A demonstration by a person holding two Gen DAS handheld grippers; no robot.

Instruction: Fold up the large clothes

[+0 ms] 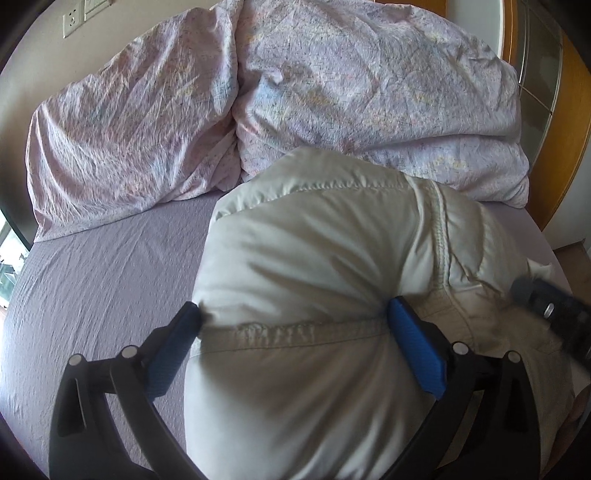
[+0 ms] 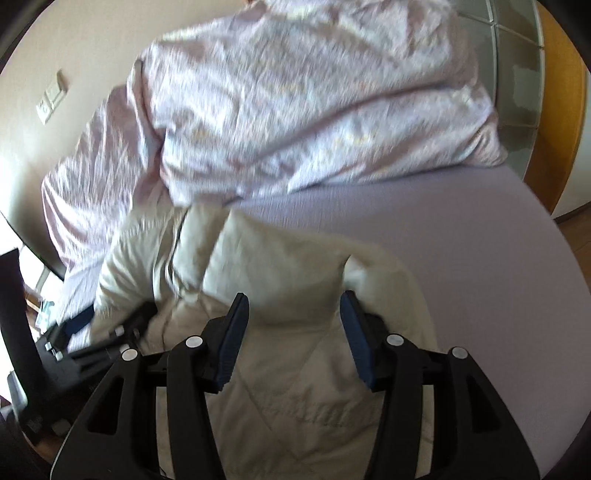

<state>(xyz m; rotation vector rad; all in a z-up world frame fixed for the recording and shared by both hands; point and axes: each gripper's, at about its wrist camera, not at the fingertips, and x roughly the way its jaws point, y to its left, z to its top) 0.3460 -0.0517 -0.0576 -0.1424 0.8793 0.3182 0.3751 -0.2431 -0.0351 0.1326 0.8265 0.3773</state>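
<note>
1. Cream-white padded jacket of quilted fabric [image 1: 314,266]: bunched in a puffy heap on the bed, directly ahead of and beneath both tools; a stitched seam runs across it between the left tool's fingers, and a second seam climbs away ahead and to that tool's right.
2. Left tool, black frame with blue ribbed pads [image 1: 295,325]: fingers spread wide, one at each side of a thick fold of the jacket, both pads touching the fabric; whether they squeeze it cannot be told.
3. Right tool, same make [image 2: 294,310]: fingers parted, poised over the jacket with cream fabric bulging between them; the view is motion-blurred, so contact cannot be confirmed. It shows as a blurred dark shape to the right of the left tool in the left wrist view.
4. Lilac fitted bed sheet, lightly creased [image 1: 92,280]: bare to the left of the left tool and to the right of the right tool.
5. Pale pink patterned duvet, crumpled [image 1: 332,92]: heaped beyond the jacket, far ahead of both tools, its near edge touching the jacket.
6. White wall socket plate [image 1: 72,22]: on the wall far ahead, upper left.
</note>
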